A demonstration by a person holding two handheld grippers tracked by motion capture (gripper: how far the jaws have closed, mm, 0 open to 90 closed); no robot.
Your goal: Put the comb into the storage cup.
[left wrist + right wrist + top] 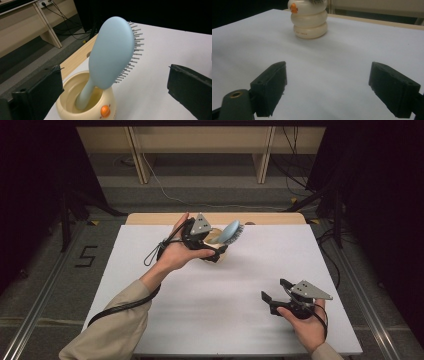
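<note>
Holder [309, 21] cut off at top of right gripper view, brush head barely visible there. Brush [112, 55] upright, handle down in holder, centre frame between left gripper [115, 87] jaws, spread wide, touching neither. Right gripper [276, 290] lower right, wide, empty.

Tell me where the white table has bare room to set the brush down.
Bare white table runs between the cream holder and the right gripper, and along the left edge beside the left forearm. It is crowded at the far middle, where the left gripper, open, flanks the holder with the blue hairbrush standing in it.
</note>
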